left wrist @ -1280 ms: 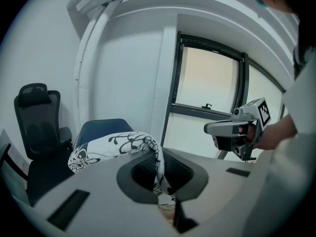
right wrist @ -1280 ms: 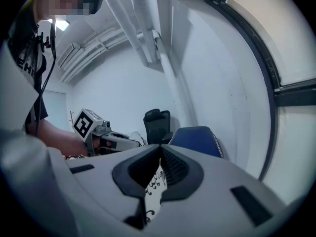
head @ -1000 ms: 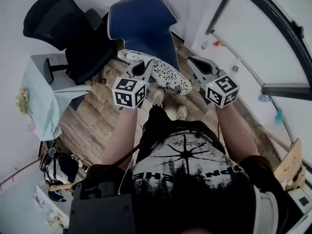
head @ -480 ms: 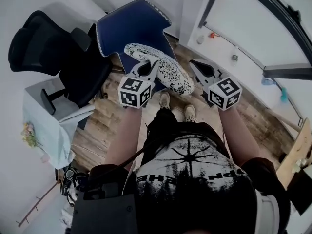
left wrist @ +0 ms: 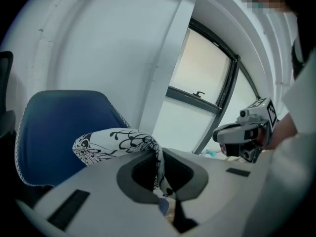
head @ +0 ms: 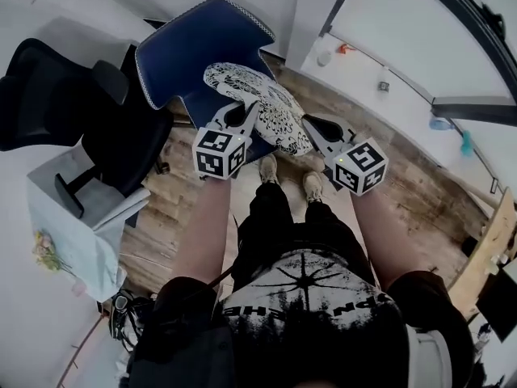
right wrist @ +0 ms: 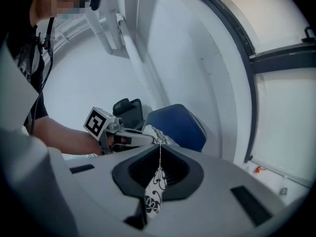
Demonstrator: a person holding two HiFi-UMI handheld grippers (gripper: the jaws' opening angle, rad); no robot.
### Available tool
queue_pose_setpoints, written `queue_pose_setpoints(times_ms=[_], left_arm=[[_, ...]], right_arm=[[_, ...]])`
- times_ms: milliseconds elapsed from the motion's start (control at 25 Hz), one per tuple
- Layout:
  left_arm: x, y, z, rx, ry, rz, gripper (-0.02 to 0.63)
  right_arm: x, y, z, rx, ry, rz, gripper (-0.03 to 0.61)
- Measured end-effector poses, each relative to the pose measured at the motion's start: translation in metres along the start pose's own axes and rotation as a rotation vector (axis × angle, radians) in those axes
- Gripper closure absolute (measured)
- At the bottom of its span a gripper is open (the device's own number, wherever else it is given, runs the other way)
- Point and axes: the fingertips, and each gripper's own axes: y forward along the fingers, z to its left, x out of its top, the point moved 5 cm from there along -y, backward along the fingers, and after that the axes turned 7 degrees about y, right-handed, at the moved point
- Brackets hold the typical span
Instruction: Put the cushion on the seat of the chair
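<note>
Head view: one cushion [head: 262, 107], clamped by both left gripper [head: 238, 117] and right gripper [head: 317, 127].

Wood-plank floor [head: 161, 225] underfoot; black office chair [head: 48, 95] and cloth-draped table [head: 89, 237] left of the left gripper [head: 234, 115], dark-framed window [head: 464, 107] right of the right gripper [head: 315, 125], white walls [head: 65, 6] ahead.

On your left a black office chair [head: 40, 95] stands on the wooden floor [head: 157, 225]. It is right beside a small table draped in a pale cloth [head: 90, 245], and a bunch of flowers [head: 42, 246] shows at the cloth's outer edge. Your pale shoes [head: 265, 168] are planted side by side on the boards. A dark window frame [head: 477, 107] runs along the white wall [head: 388, 47] on your right. A small teal object [head: 467, 142] sits low beside that wall, too small to identify.
</note>
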Motion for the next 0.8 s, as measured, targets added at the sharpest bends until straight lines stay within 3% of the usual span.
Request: queue_pose_setpoints(times_ms=[240,640,800], left_arm=[[-0.069,0.008,0.025,0.02,-0.062,0.102,0.591],[-0.15,-0.02,0.077,0.132,-0.214,0.142,0.591],[-0.194,-0.039,0.096,0.169,-0.273,0.196,0.591]], right_arm=[[-0.039,0.029,0.003,0.049,0.022,0.092,0.558],[-0.081,0.085,0.01,0.105,0.03,0.208,0.558],[-0.096,0.111,0.024,0.139,0.03,0.244,0.558]])
